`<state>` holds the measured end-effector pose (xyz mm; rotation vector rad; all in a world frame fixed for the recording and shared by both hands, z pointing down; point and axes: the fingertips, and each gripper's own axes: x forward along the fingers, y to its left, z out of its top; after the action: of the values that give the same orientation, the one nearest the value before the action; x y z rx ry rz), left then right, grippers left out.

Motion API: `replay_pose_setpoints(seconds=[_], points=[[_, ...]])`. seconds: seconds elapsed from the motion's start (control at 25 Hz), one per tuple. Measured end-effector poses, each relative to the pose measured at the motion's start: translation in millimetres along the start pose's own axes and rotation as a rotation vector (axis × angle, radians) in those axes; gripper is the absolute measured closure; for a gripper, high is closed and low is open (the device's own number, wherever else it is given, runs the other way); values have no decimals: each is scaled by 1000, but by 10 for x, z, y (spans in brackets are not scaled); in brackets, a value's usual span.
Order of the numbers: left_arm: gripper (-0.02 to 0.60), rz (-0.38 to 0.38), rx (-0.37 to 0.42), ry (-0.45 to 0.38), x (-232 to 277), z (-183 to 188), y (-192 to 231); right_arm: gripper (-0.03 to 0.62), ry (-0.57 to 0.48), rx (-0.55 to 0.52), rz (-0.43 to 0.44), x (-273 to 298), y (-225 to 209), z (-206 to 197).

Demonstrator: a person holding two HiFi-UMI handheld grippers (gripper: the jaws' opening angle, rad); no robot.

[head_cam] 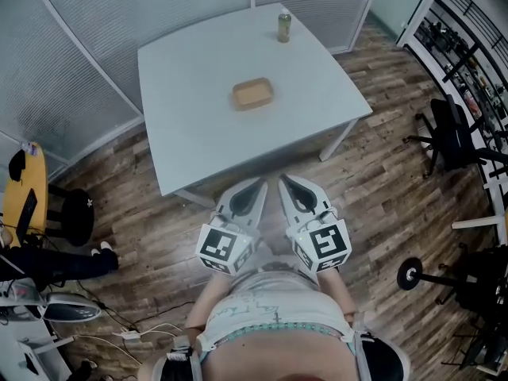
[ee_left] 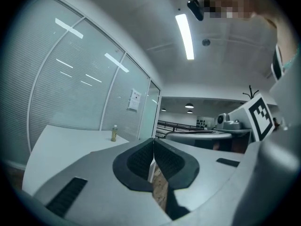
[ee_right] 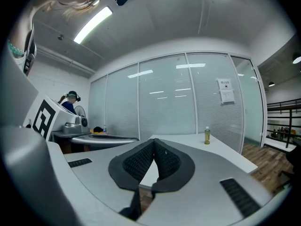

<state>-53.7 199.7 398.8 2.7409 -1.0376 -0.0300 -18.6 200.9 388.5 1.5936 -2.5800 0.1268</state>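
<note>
Both tongs are held side by side, close in front of the person: left gripper (head_cam: 260,184) is clenched, pads pressed together with nothing between them, and right gripper (head_cam: 284,182) is likewise clenched and empty. Ahead of the tips, past a strip of wood floor (head_cam: 159,221), stands a white table (head_cam: 190,78); a shallow brown tray (head_cam: 252,94) lies near its middle, well apart from both grippers. Beyond the tray, near the table's far edge, a small bottle (head_cam: 283,28) stands upright.
</note>
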Motion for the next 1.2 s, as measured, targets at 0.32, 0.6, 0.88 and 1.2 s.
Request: replay_pose_setpoints(seconds=[0.32, 0.6, 0.88, 1.2], points=[[578, 2, -4, -7, -28, 64, 303, 594, 7, 4, -19, 245, 73, -8], [578, 36, -21, 28, -16, 9, 504, 594, 45, 8, 11, 431, 122, -70], [578, 71, -38, 30, 220, 36, 772, 594, 43, 18, 42, 739, -75, -51], [578, 94, -6, 28, 789, 254, 1067, 594, 12, 6, 85, 1244, -535, 184]])
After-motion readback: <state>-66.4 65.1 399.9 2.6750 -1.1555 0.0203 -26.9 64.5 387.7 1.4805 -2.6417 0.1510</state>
